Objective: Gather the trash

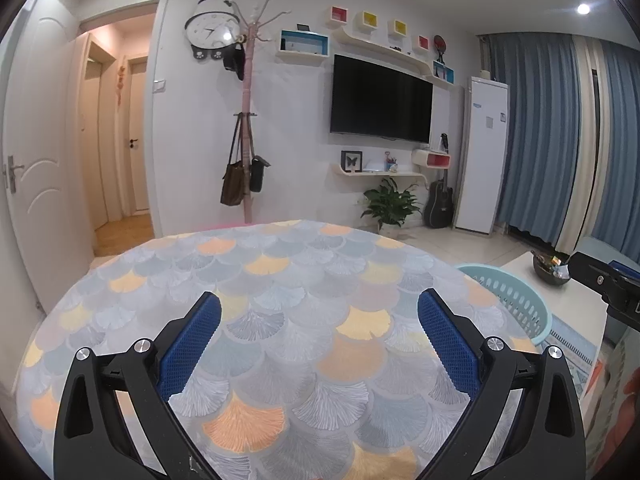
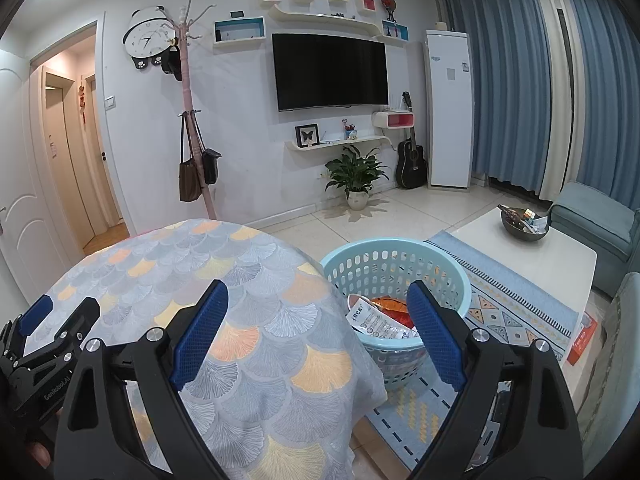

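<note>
Scanning the desk [image 1: 280,300], I find no trash left on its cloth. Wrappers [image 2: 380,320] already lie in the basket [image 2: 400,252] beside it. Left gripper [image 1: 318,344] and right gripper [image 2: 316,332] both gape, holding nothing; collection seems about finished.

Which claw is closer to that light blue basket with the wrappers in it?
Right. The right claw hangs open by the basket, at the table edge; the left claw is open over the tablecloth, farther off.
</note>
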